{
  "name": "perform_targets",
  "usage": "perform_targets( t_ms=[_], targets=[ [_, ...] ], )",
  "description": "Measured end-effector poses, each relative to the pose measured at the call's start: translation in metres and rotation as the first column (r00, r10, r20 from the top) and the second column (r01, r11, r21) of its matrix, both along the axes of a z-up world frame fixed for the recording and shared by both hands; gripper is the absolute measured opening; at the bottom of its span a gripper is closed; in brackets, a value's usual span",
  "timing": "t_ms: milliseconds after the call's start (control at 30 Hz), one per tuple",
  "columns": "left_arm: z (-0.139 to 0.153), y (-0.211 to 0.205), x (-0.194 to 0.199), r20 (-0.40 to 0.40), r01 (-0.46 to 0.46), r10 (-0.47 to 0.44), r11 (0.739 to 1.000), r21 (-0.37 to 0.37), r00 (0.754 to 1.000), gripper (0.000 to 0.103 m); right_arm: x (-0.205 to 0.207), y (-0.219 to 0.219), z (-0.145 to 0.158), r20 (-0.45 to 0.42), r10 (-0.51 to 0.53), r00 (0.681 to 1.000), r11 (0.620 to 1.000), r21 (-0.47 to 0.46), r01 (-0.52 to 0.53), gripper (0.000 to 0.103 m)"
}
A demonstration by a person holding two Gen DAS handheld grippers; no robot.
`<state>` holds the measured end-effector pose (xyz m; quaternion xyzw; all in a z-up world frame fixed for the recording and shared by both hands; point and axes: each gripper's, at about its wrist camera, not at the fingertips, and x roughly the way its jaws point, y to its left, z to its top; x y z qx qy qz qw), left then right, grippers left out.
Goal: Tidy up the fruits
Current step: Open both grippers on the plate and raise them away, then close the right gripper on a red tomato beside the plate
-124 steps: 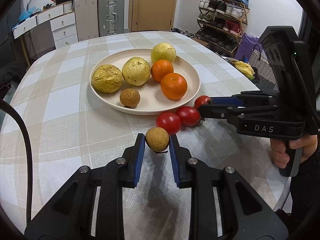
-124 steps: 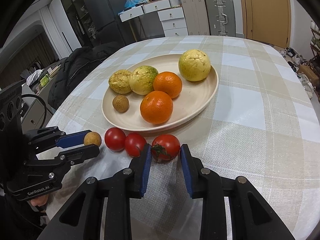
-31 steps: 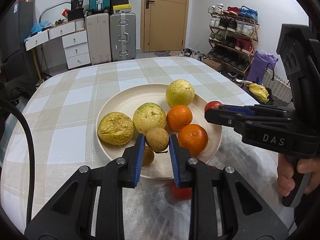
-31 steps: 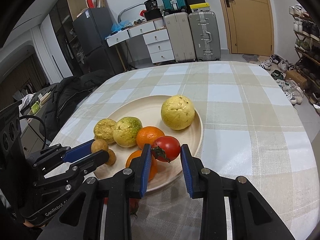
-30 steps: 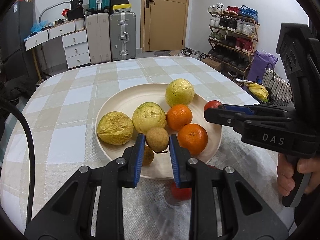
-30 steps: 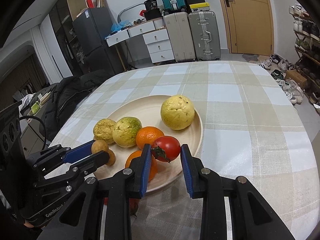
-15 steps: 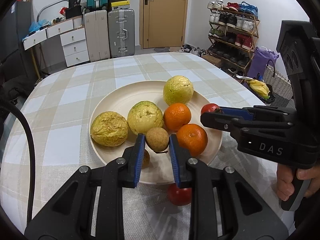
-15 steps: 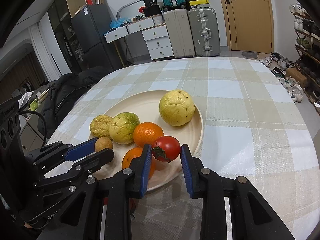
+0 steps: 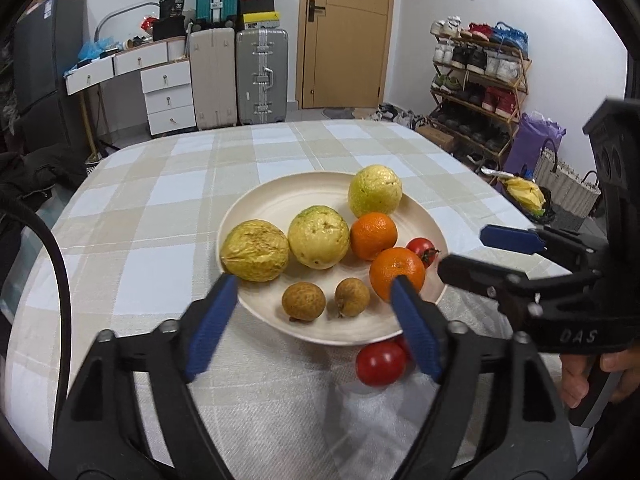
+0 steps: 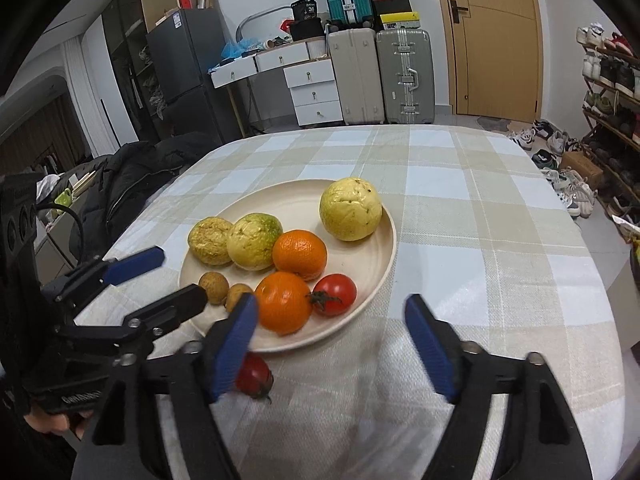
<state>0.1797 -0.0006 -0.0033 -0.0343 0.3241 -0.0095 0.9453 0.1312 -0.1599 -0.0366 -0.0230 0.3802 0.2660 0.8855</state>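
At the bottom of the left wrist view, the left hand-held gripper (image 9: 312,316) is opening with nothing between its jaws; the right hand-held gripper (image 10: 330,336) is opening likewise, empty. Just below the plate (image 9: 280,196) rim, two tomatoes (image 9: 380,362) remain on the counter (image 9: 160,184). Farther in, longans (image 9: 351,297), oranges and guavas crowd the plate; the tomato (image 10: 335,294) near its rim could roll off if nudged.
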Motion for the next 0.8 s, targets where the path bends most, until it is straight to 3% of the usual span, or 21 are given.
perform_targets(
  t_ms=[133,200,400,567,800],
  targets=[
    [0.008,0.006,-0.018,0.016,-0.016,0.017,1.0,-0.007,1.0,0.09,-0.012,-0.006,0.005,0.024,-0.011,1.0,1.0,0.018,0.011,0.1],
    [0.011,0.007,-0.028,0.021,-0.029,0.029,1.0,0.0,0.999,0.102,-0.015,-0.008,0.006,0.014,-0.014,1.0,0.999,0.031,0.013,0.102],
    [0.018,0.009,-0.051,0.04,-0.043,0.041,0.998,0.046,0.998,0.102,-0.022,-0.001,0.006,0.022,0.005,1.0,1.0,-0.013,-0.005,0.103],
    [0.017,0.018,-0.057,0.024,-0.055,0.055,0.998,0.03,0.998,0.102,-0.026,0.003,0.003,0.028,0.025,0.999,0.998,-0.065,-0.023,0.103],
    [0.013,0.024,-0.055,0.005,-0.065,0.065,0.998,0.012,0.998,0.102,-0.023,0.008,-0.011,-0.027,0.038,0.999,0.993,-0.109,-0.041,0.103]
  ],
)
